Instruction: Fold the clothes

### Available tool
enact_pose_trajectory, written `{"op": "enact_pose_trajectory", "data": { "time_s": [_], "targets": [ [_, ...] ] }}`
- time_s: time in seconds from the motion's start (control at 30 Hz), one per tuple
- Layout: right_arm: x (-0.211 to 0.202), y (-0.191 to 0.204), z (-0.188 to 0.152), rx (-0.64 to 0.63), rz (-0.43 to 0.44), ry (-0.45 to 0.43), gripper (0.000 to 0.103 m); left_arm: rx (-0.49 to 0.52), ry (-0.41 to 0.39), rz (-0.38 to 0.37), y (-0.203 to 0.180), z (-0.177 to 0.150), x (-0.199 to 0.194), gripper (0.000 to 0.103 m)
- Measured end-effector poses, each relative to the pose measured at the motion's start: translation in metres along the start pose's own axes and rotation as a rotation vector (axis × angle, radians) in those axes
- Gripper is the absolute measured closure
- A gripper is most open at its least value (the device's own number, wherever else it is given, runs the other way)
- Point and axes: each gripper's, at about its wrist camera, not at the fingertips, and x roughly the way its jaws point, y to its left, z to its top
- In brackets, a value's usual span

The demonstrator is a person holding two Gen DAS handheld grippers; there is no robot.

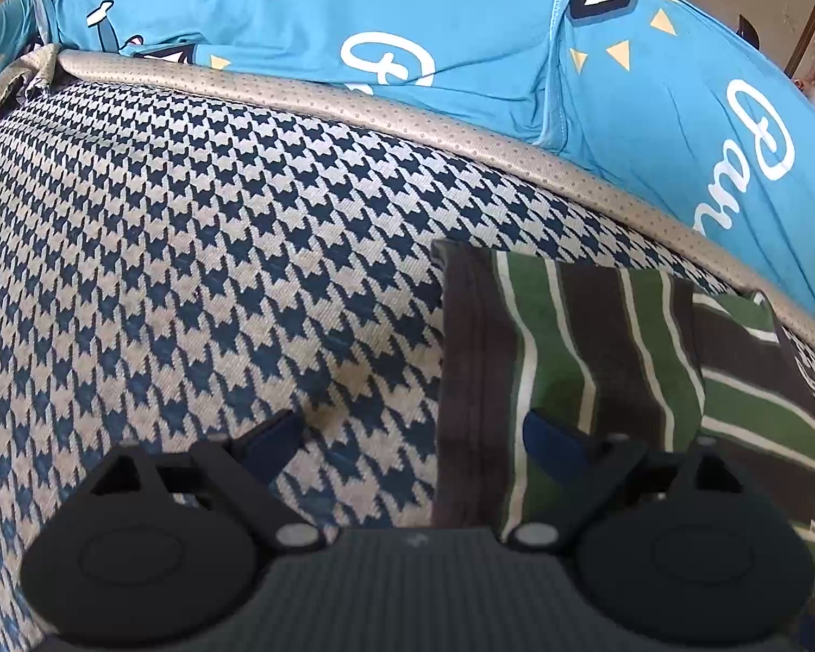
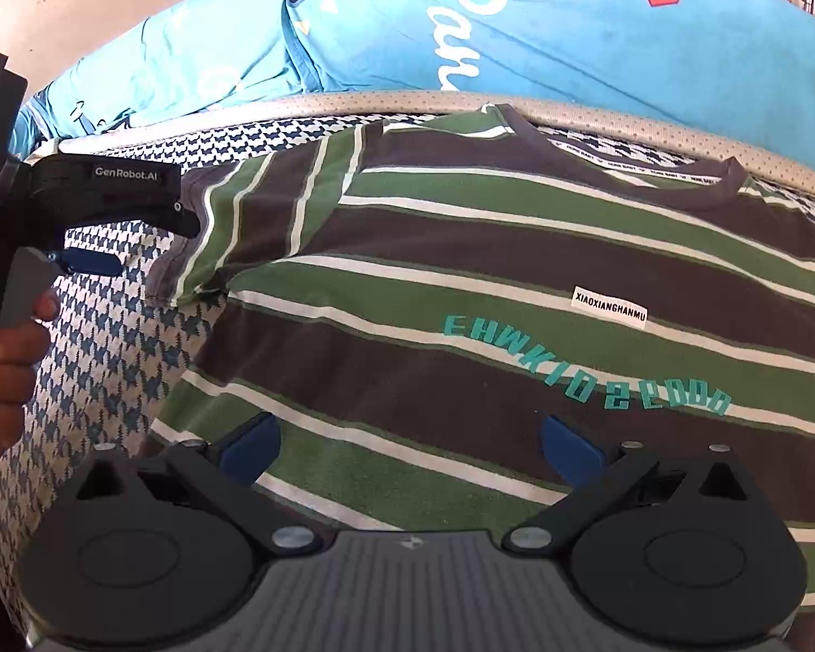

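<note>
On the left, the left gripper (image 1: 410,434) is hovering with jaws spread wide and empty over the houndstooth-patterned blue-and-white bed cover (image 1: 190,271), straddling the sleeve edge of the green, brown and white striped T-shirt (image 2: 516,271). Moving right, the shirt is lying flat, front up, apparently not yet folded. The right gripper (image 2: 410,448) is waiting above its near part, wide apart, holding nothing.

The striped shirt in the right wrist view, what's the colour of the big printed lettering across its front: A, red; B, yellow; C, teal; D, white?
C: the large letters printed across the striped shirt are teal, set on its green, brown and white stripes just below a small white label.
</note>
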Motion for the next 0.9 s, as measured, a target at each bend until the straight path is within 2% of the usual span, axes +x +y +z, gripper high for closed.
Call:
{"op": "enact_pose_trajectory", "data": {
  "time_s": [0.13, 0.3, 0.53, 0.73, 0.9],
  "targets": [
    [0.002, 0.002, -0.001, -0.014, -0.005, 0.003, 0.000, 0.001, -0.020, -0.017, 0.004, 0.007, 0.007, 0.009],
    [0.002, 0.003, -0.003, -0.025, -0.010, 0.003, 0.000, 0.002, -0.025, -0.038, 0.001, 0.012, 0.013, 0.003],
    [0.002, 0.005, -0.005, -0.038, -0.018, 0.002, 0.000, 0.025, -0.042, -0.035, -0.010, 0.017, 0.019, 0.004],
    [0.002, 0.007, -0.006, -0.044, -0.025, 0.002, 0.000, 0.038, -0.055, -0.028, -0.019, 0.024, 0.019, 0.014],
    [0.002, 0.007, -0.006, -0.047, -0.029, 0.002, 0.000, 0.050, -0.067, -0.012, -0.023, 0.025, 0.017, 0.034]
  ]
}}
